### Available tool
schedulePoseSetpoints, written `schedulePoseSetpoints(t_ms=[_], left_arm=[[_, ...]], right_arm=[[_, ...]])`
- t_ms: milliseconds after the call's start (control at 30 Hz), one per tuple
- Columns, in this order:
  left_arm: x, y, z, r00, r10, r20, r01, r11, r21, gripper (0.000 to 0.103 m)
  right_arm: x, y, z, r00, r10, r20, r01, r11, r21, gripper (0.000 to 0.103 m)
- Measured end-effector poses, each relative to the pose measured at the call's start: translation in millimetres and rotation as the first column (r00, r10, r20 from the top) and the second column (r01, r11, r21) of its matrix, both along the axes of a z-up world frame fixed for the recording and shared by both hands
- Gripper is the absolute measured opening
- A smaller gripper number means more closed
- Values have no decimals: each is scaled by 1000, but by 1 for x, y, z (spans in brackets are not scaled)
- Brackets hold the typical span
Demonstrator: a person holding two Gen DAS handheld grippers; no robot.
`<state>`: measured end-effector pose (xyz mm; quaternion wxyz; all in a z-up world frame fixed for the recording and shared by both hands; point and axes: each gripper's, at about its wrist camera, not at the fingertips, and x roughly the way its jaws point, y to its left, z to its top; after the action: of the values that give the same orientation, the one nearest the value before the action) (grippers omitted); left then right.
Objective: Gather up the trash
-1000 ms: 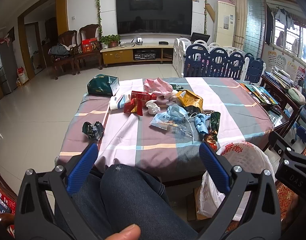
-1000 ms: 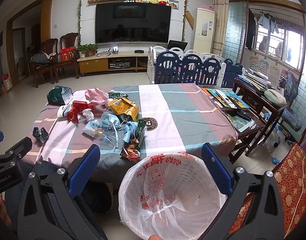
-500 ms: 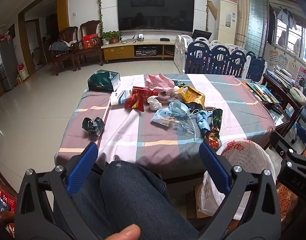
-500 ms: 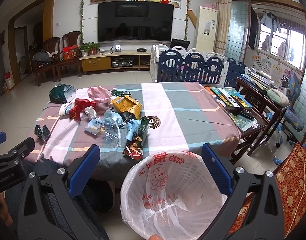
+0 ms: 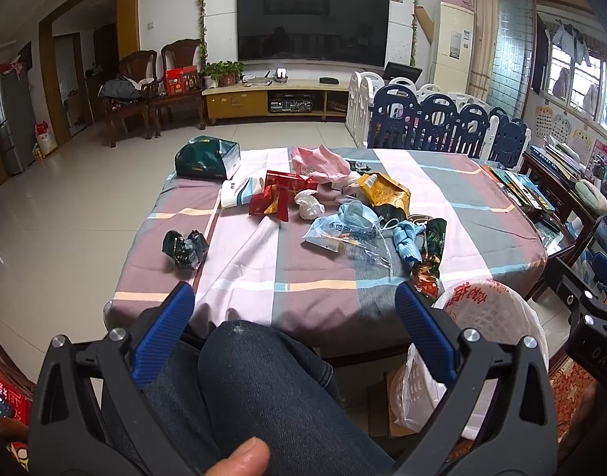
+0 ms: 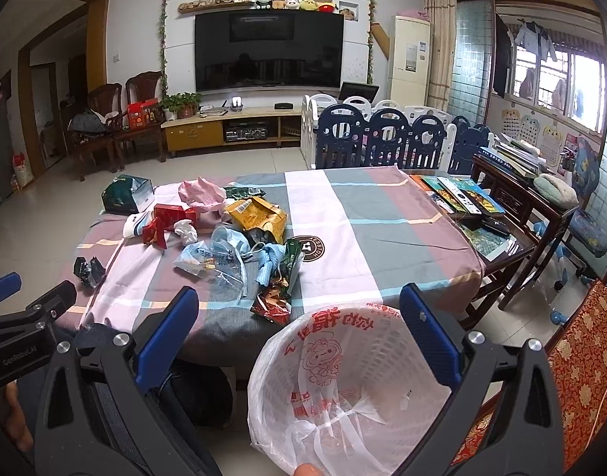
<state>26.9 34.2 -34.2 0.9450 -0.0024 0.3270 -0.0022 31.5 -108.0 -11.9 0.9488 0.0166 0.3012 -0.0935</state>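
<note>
Both views have crept closer to the table over the last second; trash pile unchanged, nothing picked up. Left gripper jaws wide apart, empty, hanging over a denim-clad knee, a thumb tip at the bottom edge. Right gripper also spread wide and empty, over the white basket, which sits on the floor just in front of the table, lined with a plastic bag bearing red characters and a cartoon print. Trash sits mid-table on the striped cloth: yellow snack bag, red wrapper, blue face mask, clear blue-printed pouch, green wrapper, and a crumpled dark wrapper lying well apart to the left. Right view only: round "YESSTOK"-like logo on the cloth, "GenRobot.AI" on the left gripper body. Left view only: "DAS" on the right gripper body, basket half cut off.
</note>
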Motion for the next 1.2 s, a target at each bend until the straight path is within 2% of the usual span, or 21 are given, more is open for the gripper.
schedulePoseSetpoints(t_ms=[133, 200, 333, 400, 533, 567, 667, 733, 833, 933, 1000, 1067, 1200], left_arm=[[-1, 2, 1, 997, -29, 68, 30, 999, -15, 101], [2, 4, -1, 996, -35, 77, 37, 999, -33, 101], [22, 12, -17, 999, -31, -11, 31, 999, -16, 101], [37, 25, -28, 1000, 0, -31, 0, 1000, 1, 101], [81, 77, -50, 990, 121, -76, -123, 992, -17, 101], [93, 94, -54, 981, 168, -94, -173, 984, -39, 101], [138, 154, -70, 938, 304, -169, -327, 936, -132, 100], [160, 176, -80, 926, 330, -186, -358, 922, -148, 100], [195, 183, -102, 926, 297, -234, -334, 932, -142, 100], [215, 179, -116, 930, 250, -271, -297, 943, -149, 99], [222, 171, -121, 940, 228, -252, -265, 956, -125, 99], [225, 162, -128, 939, 216, -266, -247, 965, -87, 92], [228, 160, -137, 939, 195, -285, -233, 966, -109, 89]], right_arm=[[8, 2, -5, 1000, 6, -27, -6, 1000, 2, 100], [12, 2, -8, 999, 5, -39, -5, 1000, 0, 100], [21, 3, -12, 998, 2, -57, -3, 1000, -11, 100], [25, 3, -15, 998, 1, -67, -2, 1000, -15, 100], [36, 5, -22, 996, -2, -93, 0, 1000, -24, 100], [38, 5, -23, 995, -4, -97, 1, 1000, -26, 100], [46, 6, -28, 993, -10, -118, 6, 999, -33, 100], [51, 5, -32, 991, -17, -134, 13, 999, -36, 100], [65, 2, -43, 988, -34, -150, 27, 999, -44, 100], [94, -5, -69, 980, -53, -192, 41, 997, -66, 100], [112, -12, -89, 967, -48, -251, 43, 999, -28, 100], [130, -24, -109, 954, -32, -298, 52, 997, 59, 100], [169, -33, -137, 934, -17, -356, 60, 992, 108, 100]])
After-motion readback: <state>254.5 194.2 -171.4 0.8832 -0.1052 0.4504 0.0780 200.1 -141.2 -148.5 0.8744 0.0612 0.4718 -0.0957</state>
